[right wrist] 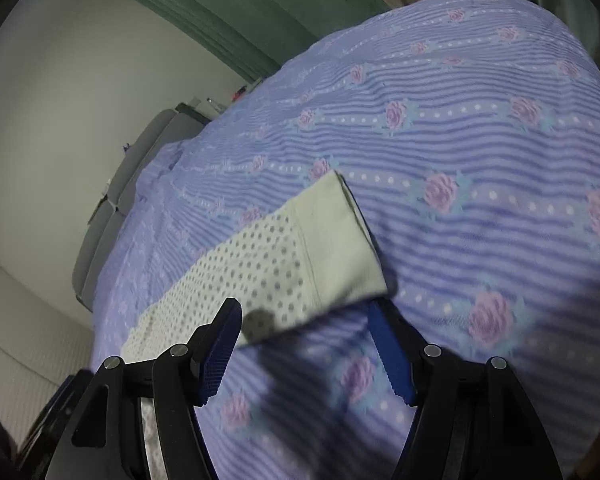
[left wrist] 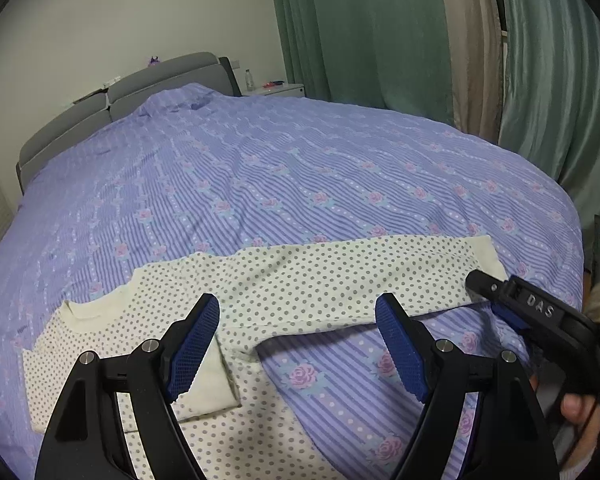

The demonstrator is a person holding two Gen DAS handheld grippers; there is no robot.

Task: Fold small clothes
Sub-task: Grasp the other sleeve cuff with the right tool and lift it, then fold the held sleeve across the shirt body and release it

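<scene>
GARMENT: cream long-sleeved top with grey polka dots point(left wrist: 260, 292) lies flat on the bed's lilac striped rose-print cover point(left wrist: 284, 176), one sleeve stretched sideways | LEFT: left gripper point(left wrist: 298, 344) above the armpit, fingers wide, holding nothing | RIGHT: right gripper point(right wrist: 305, 354) at the plain cream sleeve cuff point(right wrist: 336, 240), fingers wide, empty

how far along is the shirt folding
Done: one sleeve of the dotted shirt already lies folded across its body. In hand: nothing yet; the open right gripper sits at the outstretched sleeve's cuff, the left gripper open. Left: fold that sleeve, then the body.
</scene>
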